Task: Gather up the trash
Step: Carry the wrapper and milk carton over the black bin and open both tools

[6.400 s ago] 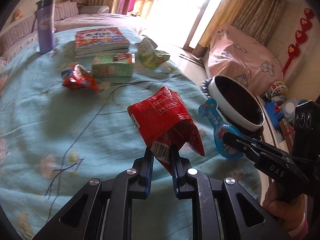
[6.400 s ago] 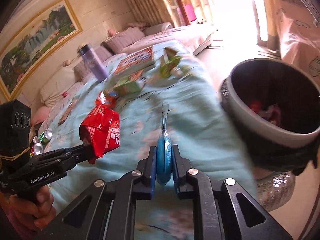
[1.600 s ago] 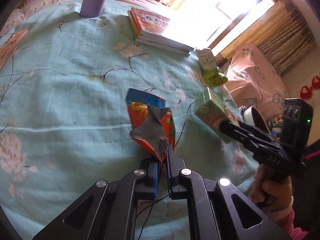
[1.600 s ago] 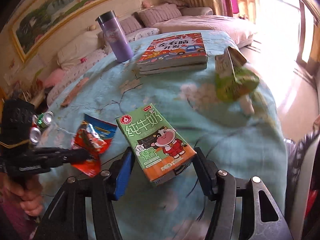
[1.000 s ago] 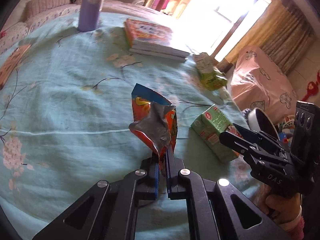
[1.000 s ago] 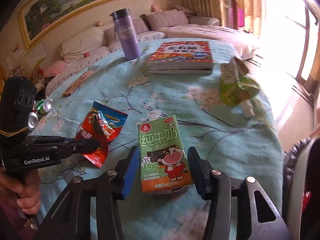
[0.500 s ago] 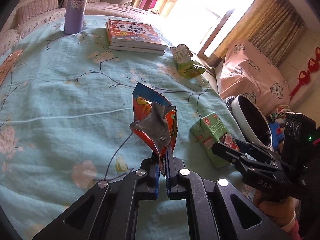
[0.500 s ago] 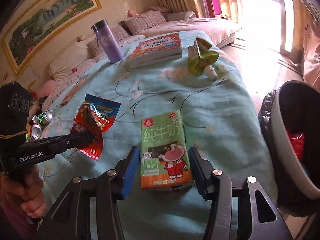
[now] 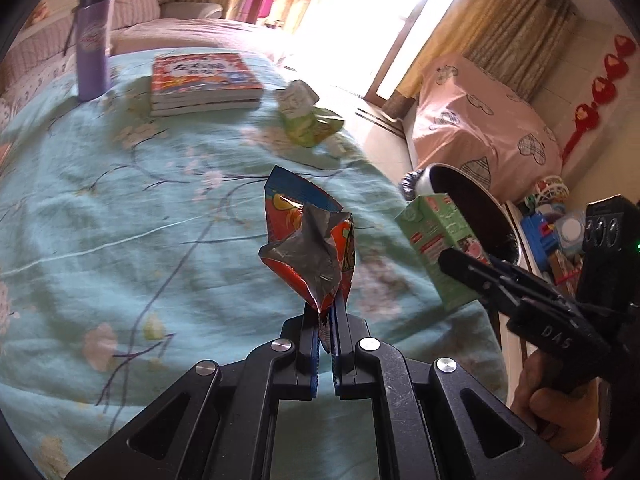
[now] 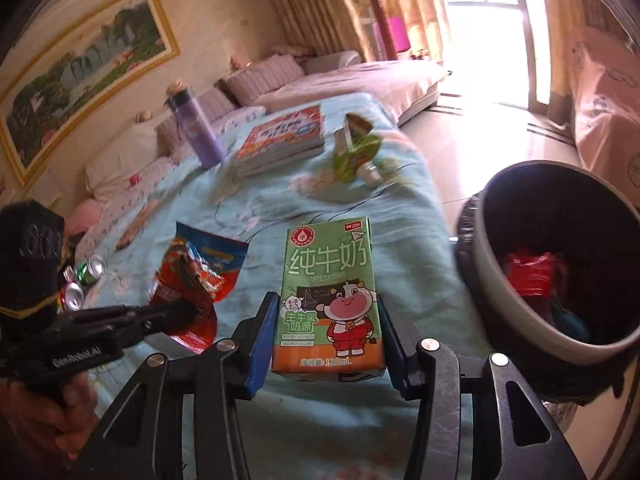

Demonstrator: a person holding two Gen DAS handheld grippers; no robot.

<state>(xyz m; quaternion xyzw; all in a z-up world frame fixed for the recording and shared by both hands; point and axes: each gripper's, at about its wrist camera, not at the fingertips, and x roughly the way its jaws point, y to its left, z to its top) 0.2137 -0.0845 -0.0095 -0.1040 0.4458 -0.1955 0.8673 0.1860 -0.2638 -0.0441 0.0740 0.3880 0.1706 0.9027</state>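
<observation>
My left gripper point(image 9: 327, 322) is shut on a crumpled red and blue snack wrapper point(image 9: 310, 240), held above the teal bedspread; it also shows in the right wrist view point(image 10: 196, 276). My right gripper point(image 10: 326, 340) is shut on a green milk carton point(image 10: 328, 292), held over the bed's edge just left of the trash bin point(image 10: 516, 308). In the left wrist view the carton point(image 9: 436, 236) sits in front of the bin point(image 9: 472, 208). The bin holds a red wrapper point(image 10: 528, 276) and something blue. A crushed green carton point(image 9: 306, 120) lies on the bed further off.
A stack of books point(image 9: 204, 84) and a purple bottle point(image 9: 94, 40) stand at the bed's far side. Two cans point(image 10: 82, 280) lie at the left. A pink-covered object point(image 9: 480, 128) and toys point(image 9: 552, 220) stand behind the bin.
Both grippers have moved with their loads toward the bin. The carton is now closer to the bin's rim, and the bin fills more of the right wrist view.
</observation>
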